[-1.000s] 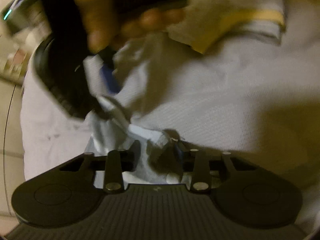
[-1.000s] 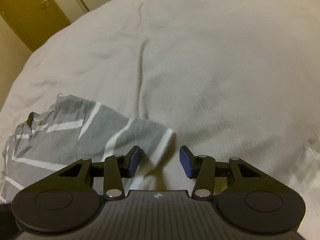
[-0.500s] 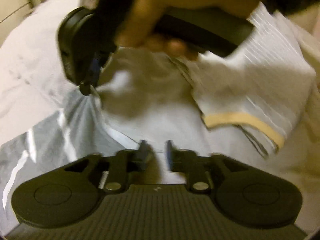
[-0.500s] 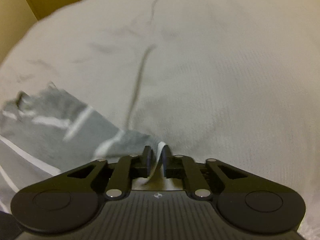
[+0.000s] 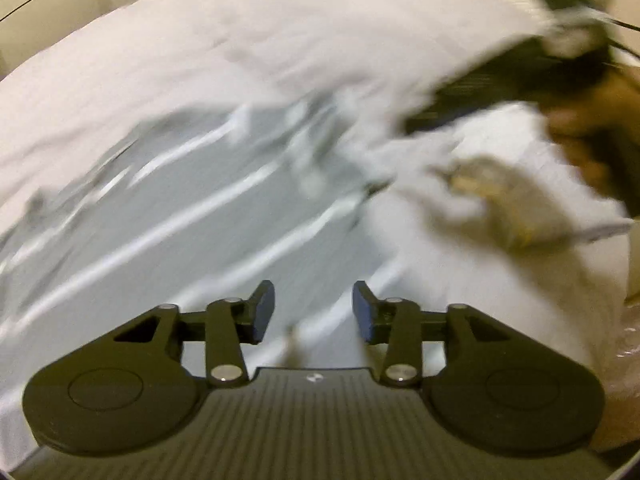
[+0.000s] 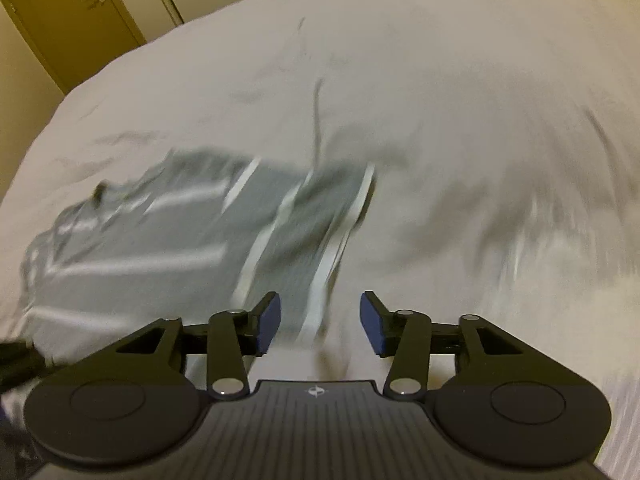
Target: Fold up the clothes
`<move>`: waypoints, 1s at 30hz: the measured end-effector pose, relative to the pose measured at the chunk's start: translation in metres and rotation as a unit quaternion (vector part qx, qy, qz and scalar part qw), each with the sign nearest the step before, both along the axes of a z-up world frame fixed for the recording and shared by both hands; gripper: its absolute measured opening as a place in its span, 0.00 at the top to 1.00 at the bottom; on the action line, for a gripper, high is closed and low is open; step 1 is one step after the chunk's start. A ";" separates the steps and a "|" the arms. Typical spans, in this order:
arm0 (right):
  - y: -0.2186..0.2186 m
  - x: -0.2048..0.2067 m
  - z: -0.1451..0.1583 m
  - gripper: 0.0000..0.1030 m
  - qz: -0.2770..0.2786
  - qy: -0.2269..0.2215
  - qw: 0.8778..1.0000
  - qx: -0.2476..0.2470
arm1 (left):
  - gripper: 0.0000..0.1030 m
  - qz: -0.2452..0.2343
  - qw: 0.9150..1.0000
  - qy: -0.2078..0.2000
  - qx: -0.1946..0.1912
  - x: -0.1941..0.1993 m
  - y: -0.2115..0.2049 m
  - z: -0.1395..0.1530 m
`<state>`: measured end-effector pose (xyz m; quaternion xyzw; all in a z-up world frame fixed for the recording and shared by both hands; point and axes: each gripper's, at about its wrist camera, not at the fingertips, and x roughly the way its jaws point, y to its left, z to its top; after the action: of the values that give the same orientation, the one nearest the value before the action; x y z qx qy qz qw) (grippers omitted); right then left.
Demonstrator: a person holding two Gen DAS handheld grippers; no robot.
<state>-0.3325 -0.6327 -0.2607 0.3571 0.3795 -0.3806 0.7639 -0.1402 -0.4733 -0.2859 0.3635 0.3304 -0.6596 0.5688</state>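
Left wrist view, left to right. Grey striped garment point(image 5: 208, 216) lies on the white bedsheet point(image 5: 248, 40), filling the left and centre of the frame; heavy motion blur. Left gripper point(image 5: 313, 312): jaws apart, nothing between the blue pads; the garment's near edge runs directly under and ahead of them. Farther right, a folded white item with a yellow band point(image 5: 496, 200) rests on the sheet, apart from the grey one. At the far right, a hand point(image 5: 592, 136) holds a dark handle, blurred.

Right wrist view, left to right. Wooden cabinet door point(image 6: 68, 12) at upper left beyond the bed. The garment point(image 6: 168, 240) spreads to the left of the right gripper point(image 6: 320, 324); its right-hand edge, marked by a white stripe, runs from the jaws away up the frame. Jaws apart, holding nothing; that edge sits just inside the left pad. Bare sheet to the right.

Key relation: the garment's long axis appears to run leftward and away from both tools, stripes roughly along it in the left view. Both grippers sit at its near edge, the left one over the cloth body, the right one at the side edge.

Appearance: thin grey knit, white stripes, lying mostly flat, crumpled at the far-left end. Collar or sleeves: cannot tell.
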 end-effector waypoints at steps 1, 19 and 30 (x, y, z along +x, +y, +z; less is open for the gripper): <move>0.017 -0.001 0.005 0.50 -0.001 0.002 1.000 0.009 | 0.60 0.015 1.000 -0.008 0.010 0.012 0.019 0.000; 0.330 -0.012 0.012 0.43 -0.070 0.089 0.991 0.072 | 0.57 0.120 0.987 0.044 0.093 0.152 0.368 0.001; 0.344 -0.024 0.014 0.41 -0.058 0.119 0.990 0.040 | 0.60 0.288 0.940 0.172 0.063 0.214 0.368 -0.021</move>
<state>-0.3565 -0.2890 -0.2468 0.3613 0.4612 -0.4479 0.6753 0.0740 -0.1057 -0.3070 0.1690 0.5550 -0.4980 0.6445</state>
